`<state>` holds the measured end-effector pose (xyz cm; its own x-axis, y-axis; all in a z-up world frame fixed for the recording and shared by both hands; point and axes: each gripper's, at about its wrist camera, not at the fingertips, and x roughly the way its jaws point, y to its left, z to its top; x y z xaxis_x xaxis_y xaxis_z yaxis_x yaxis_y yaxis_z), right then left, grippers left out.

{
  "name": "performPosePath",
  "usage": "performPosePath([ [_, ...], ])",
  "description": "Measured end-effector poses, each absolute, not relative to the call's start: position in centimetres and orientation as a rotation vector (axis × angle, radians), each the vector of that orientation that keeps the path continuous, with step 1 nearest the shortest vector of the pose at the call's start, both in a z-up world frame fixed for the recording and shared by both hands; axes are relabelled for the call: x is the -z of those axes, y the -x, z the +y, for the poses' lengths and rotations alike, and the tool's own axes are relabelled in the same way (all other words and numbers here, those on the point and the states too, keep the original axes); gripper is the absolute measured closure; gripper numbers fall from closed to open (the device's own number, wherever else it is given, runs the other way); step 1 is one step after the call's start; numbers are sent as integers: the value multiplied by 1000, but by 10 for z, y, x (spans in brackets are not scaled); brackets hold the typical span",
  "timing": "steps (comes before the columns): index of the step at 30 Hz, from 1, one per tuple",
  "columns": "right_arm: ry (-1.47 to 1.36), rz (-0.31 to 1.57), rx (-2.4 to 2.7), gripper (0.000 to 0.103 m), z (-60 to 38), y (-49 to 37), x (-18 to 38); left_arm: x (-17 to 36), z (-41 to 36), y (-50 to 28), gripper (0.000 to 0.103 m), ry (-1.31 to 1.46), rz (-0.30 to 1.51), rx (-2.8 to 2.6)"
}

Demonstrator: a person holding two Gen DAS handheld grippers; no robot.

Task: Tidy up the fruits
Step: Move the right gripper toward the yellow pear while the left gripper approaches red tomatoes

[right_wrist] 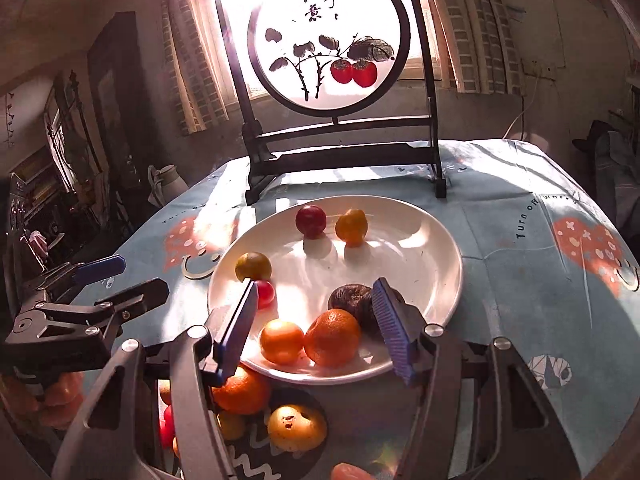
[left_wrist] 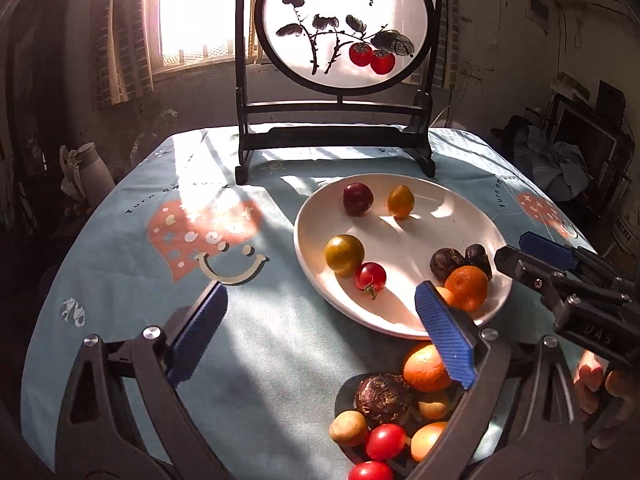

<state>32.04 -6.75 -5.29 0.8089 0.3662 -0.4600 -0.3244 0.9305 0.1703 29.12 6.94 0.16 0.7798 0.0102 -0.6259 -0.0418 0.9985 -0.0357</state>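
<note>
L gripper [left_wrist: 320,324] is hanging spread wide, nothing btwn pads; R gripper [right_wrist: 320,324] is hovering part-spread over plate [right_wrist: 424,236], holding nothing. Loose fruit pile [left_wrist: 384,432] is sitting just below plate's near rim. Risk: round fruit rolling off if nudged. Bare cloth [left_wrist: 132,320] to L is giving room.

Strong sunlight is admitted through a curtained window [left_wrist: 192,16] ahead of the claw. A round painted screen [left_wrist: 344,24] in a dark stand is seen before it, on a blue patterned tablecloth [left_wrist: 160,208]. Cluttered shelving [left_wrist: 580,136] is noted at far right.
</note>
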Motion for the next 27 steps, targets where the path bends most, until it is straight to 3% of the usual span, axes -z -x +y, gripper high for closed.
performPosePath([
  [9, -77, 685, -454, 43, -60, -295, 88, 37, 100, -244, 5, 167, 760, -60],
  [13, 37, 686, -408, 43, -49, -293, 92, 39, 103, -245, 5, 153, 759, -106],
  [27, 40, 793, -415, 46, -49, -307, 115, 32, 109, -243, 5, 190, 755, -104],
])
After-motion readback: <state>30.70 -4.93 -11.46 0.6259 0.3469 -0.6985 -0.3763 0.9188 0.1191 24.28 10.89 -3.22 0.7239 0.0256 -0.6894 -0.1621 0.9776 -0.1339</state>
